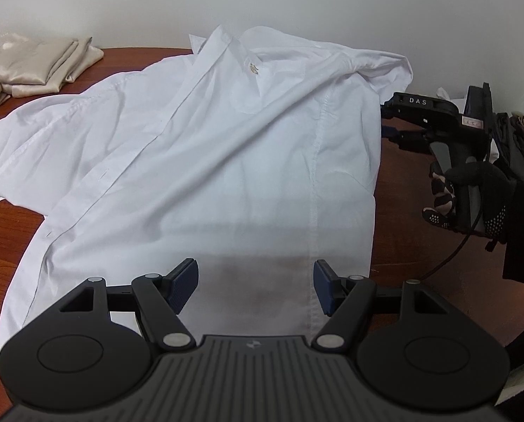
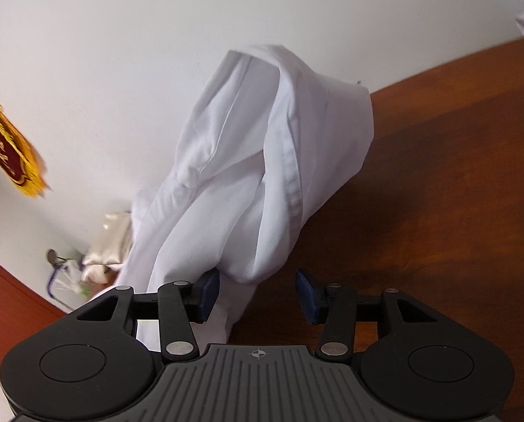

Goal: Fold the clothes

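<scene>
Clearly the white shirt is only part-way into its fold: it lies spread across the wooden table with its buttoned front up, collar toward the wall, and its right side already turned in to make a straight edge along the table. That edge is likely why both grippers sit where they do — each at one end of the same side.

The left gripper hovers over the hem end of the shirt, tilted down at it, its jaws standing wide apart with only flat cloth showing between the blue pads; nothing is pinched, so it is released. It looks poised to take the lower edge, or to pin it while the other end is handled.

The right gripper, held by a gloved hand, sits low at the shoulder end, where the sleeve has bunched into a raised hump of folds. Its jaws are parted too. One pad lies against or just beside the cloth, while the other stands clear over bare wood, so the fabric is not gripped — whether the near pad truly touches cannot be told.

A folded beige garment rests at the far corner, probably finished work set aside to keep the folding area free. The next move would seem to call for closing on the bunched sleeve.
</scene>
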`<control>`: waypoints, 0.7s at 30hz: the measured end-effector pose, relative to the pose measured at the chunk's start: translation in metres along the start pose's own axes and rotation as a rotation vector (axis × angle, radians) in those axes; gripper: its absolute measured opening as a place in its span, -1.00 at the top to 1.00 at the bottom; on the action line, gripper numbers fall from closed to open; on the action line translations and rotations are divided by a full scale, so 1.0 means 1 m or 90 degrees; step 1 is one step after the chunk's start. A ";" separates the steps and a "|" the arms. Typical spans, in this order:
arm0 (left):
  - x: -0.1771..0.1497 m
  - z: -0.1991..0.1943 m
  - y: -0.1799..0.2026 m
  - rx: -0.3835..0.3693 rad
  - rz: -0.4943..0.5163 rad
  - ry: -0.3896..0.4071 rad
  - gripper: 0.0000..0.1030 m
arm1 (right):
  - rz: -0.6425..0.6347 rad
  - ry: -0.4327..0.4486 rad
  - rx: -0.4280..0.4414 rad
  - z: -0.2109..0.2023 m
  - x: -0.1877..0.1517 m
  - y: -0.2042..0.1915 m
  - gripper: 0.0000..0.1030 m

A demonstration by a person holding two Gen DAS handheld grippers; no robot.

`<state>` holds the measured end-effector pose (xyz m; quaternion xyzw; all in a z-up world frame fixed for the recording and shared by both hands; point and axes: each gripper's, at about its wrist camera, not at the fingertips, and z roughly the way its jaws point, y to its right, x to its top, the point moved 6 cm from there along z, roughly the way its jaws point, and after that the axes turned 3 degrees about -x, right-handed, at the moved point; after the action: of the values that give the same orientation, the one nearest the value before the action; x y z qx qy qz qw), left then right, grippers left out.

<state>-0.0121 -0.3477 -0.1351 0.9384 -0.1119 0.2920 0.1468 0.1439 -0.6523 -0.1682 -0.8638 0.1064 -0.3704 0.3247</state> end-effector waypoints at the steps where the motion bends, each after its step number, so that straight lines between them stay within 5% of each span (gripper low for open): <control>1: 0.000 -0.001 -0.001 0.000 0.001 0.000 -0.48 | 0.006 0.004 0.002 0.002 0.000 -0.001 0.01; 5: -0.001 -0.006 -0.003 -0.002 0.007 0.002 -0.48 | 0.011 0.020 0.009 0.011 0.001 -0.011 0.04; 12: 0.001 -0.009 -0.008 -0.009 0.003 0.012 -0.48 | -0.012 0.016 -0.040 0.011 0.008 -0.026 0.76; 21: -0.010 0.010 0.011 -0.057 0.013 -0.037 -0.48 | -0.120 0.055 -0.189 -0.049 0.017 -0.033 0.89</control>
<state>-0.0178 -0.3606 -0.1465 0.9378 -0.1386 0.2611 0.1821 0.1192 -0.6579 -0.1125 -0.8916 0.0926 -0.4162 0.1527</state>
